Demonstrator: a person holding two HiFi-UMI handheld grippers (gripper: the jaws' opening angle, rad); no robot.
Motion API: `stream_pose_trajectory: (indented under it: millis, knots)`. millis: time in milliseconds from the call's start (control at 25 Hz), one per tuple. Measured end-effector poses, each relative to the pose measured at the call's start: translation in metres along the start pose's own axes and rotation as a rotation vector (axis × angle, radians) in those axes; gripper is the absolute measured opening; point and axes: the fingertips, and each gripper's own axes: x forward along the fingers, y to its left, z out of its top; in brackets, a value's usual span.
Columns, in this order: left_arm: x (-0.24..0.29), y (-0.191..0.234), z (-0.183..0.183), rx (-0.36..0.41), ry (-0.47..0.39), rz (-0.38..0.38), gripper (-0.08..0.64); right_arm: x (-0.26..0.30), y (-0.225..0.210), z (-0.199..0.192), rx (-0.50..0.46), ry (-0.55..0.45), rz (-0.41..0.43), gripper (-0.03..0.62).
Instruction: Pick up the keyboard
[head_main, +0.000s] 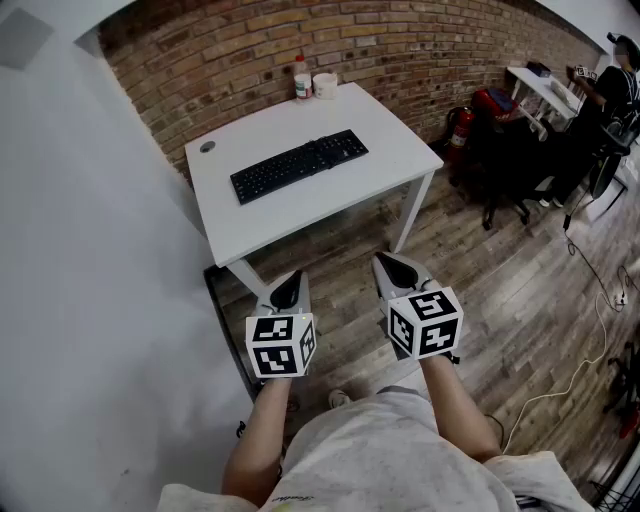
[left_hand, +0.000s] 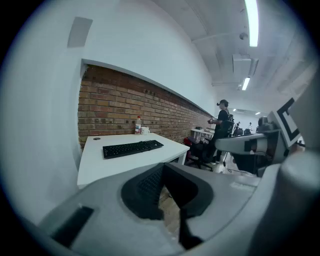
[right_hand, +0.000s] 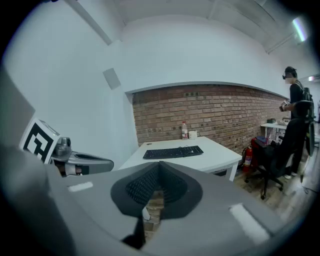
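Note:
A black keyboard lies on a white table, angled along its middle; it also shows in the left gripper view and the right gripper view. Both grippers hang over the wooden floor, well short of the table's near edge. My left gripper is shut with nothing in it, its tips together. My right gripper is likewise shut and empty.
A bottle and a white mug stand at the table's far edge by the brick wall. A white wall runs along the left. A person, chairs, a red fire extinguisher and floor cables are at the right.

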Motion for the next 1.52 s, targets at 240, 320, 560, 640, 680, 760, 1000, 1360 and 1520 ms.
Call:
stream_pose_trajectory:
  millis: [240,320,560,640,680,760,1000,1360,1520]
  knots:
    - [0.0,0.002,0.0,-0.001,-0.003,-0.003,-0.008,-0.001,-0.001,-0.001,0.003,-0.016,-0.014,0.011]
    - [0.003,0.007,0.001,-0.004,-0.005,-0.003,-0.008,0.004,-0.001,-0.001,0.003,-0.016,-0.015,0.011]
    - [0.02,0.016,0.005,-0.019,-0.007,0.0,-0.008,0.021,-0.014,0.002,0.016,-0.016,-0.017,0.011]
    - [0.029,0.02,0.006,-0.024,-0.003,0.011,-0.007,0.03,-0.02,0.002,0.019,-0.014,-0.009,0.011]
    - [0.035,0.023,0.007,-0.028,-0.001,0.018,-0.007,0.036,-0.024,0.003,0.02,-0.014,-0.004,0.011]
    - [0.048,0.029,0.008,-0.036,0.002,0.036,-0.007,0.05,-0.033,0.004,0.02,-0.013,0.008,0.011]
    - [0.103,0.041,0.023,-0.056,0.01,0.093,-0.006,0.097,-0.077,0.014,0.027,-0.003,0.055,0.011]
    - [0.178,0.051,0.054,-0.091,0.009,0.215,-0.006,0.163,-0.149,0.038,0.018,0.022,0.153,0.011]
    - [0.202,0.054,0.063,-0.114,0.008,0.272,-0.006,0.186,-0.176,0.049,0.012,0.029,0.196,0.011]
